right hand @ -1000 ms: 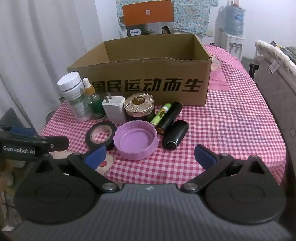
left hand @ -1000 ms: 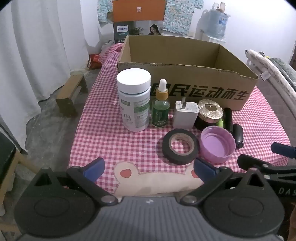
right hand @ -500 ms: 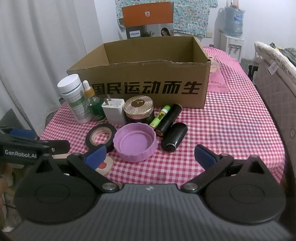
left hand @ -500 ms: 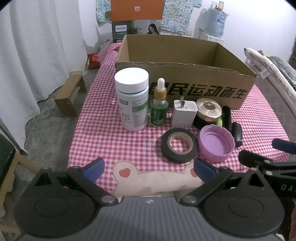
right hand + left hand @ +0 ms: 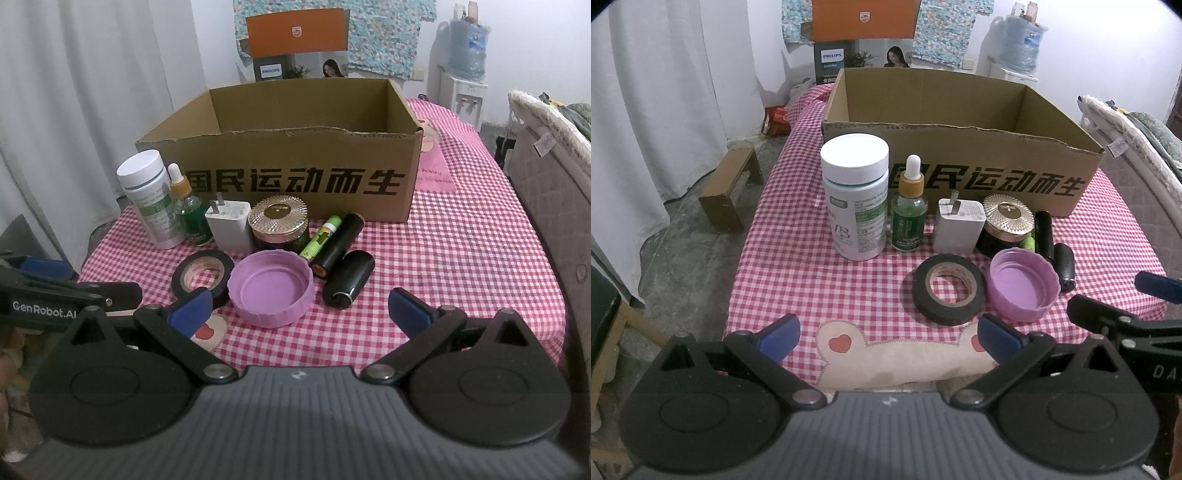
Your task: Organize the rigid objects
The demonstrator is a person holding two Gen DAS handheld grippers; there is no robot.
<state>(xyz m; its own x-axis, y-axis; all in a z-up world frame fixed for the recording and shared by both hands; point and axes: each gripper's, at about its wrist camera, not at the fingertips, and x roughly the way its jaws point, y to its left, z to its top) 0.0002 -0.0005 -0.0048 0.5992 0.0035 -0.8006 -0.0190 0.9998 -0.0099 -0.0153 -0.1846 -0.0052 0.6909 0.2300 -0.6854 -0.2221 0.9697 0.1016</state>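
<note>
From the left wrist camera, the left tongs (image 5: 888, 334) are spread wide with nothing between their blue-tipped fingers, hovering over the near edge of the surface (image 5: 812, 284), which is covered in a pink checked cloth with a bear patch. A cardboard box (image 5: 960, 162) with black printed characters stands open at the back of the surface. In front of it runs a row of things: a white pill bottle (image 5: 855, 201) at the left, a green dropper bottle (image 5: 908, 218) just beside it, then a white charger plug (image 5: 958, 230) and a gold-lidded jar (image 5: 1006, 225). Nearer the camera lie a roll of black tape (image 5: 947, 293) and an upturned purple lid (image 5: 1021, 284), touching or nearly so. To the right of the jar lie a black tube (image 5: 1044, 236) and a short black cylinder (image 5: 1065, 266); a green tube is mostly hidden between jar and black tube. The right tongs (image 5: 1123, 310) reach in from the right edge, apart from the objects. From the right wrist camera, the right tongs (image 5: 299, 310) are likewise wide open and empty, above the near edge, with the purple lid (image 5: 271, 288) between and just beyond the fingertips. The tape (image 5: 203, 271) lies left of it, the green tube (image 5: 321, 236), black tube (image 5: 338, 243) and black cylinder (image 5: 349, 278) to its right. The pill bottle (image 5: 149, 199), dropper bottle (image 5: 188, 208), plug (image 5: 229, 225) and jar (image 5: 279, 223) stand before the box (image 5: 295, 170). The left tongs (image 5: 85, 280) enter from the left, open.
</note>
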